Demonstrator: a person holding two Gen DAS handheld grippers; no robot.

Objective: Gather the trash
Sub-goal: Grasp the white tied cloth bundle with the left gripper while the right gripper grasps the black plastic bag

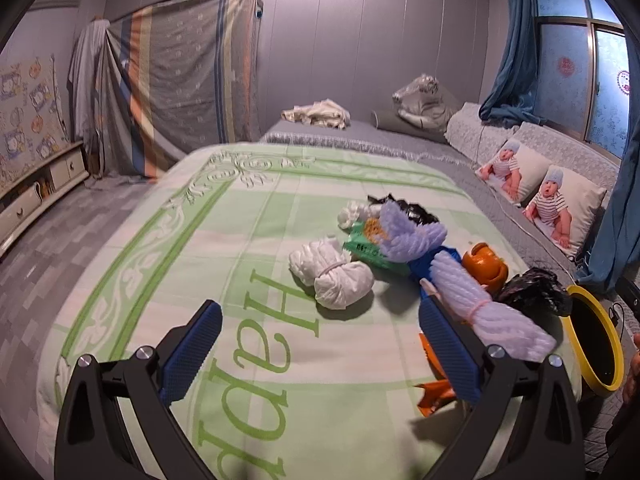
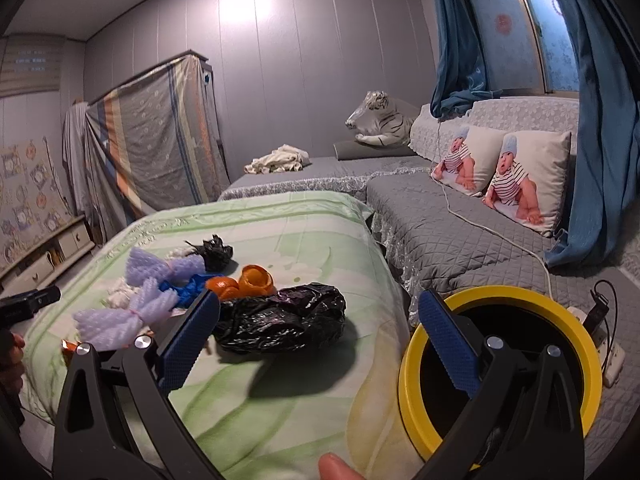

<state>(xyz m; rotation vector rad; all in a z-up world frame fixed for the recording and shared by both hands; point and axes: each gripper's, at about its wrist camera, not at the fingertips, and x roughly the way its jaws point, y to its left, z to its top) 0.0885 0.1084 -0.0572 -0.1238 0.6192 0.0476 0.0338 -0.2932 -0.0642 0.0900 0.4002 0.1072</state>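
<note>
Your right tongs (image 2: 318,334) wide open, empty; left tongs (image 1: 320,344) too. Black bag (image 2: 280,320) near: soft, light, crinkly. Pinch bunched middle.

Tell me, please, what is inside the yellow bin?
The yellow bin looks dark inside. In the right wrist view the right gripper covers part of its mouth and the bottom is in shadow, so nothing can be made out there.

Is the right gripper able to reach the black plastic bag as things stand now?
Probably yes: the right gripper is open and empty, and the black plastic bag lies uncovered on the blanket directly ahead, with nothing between.
</note>
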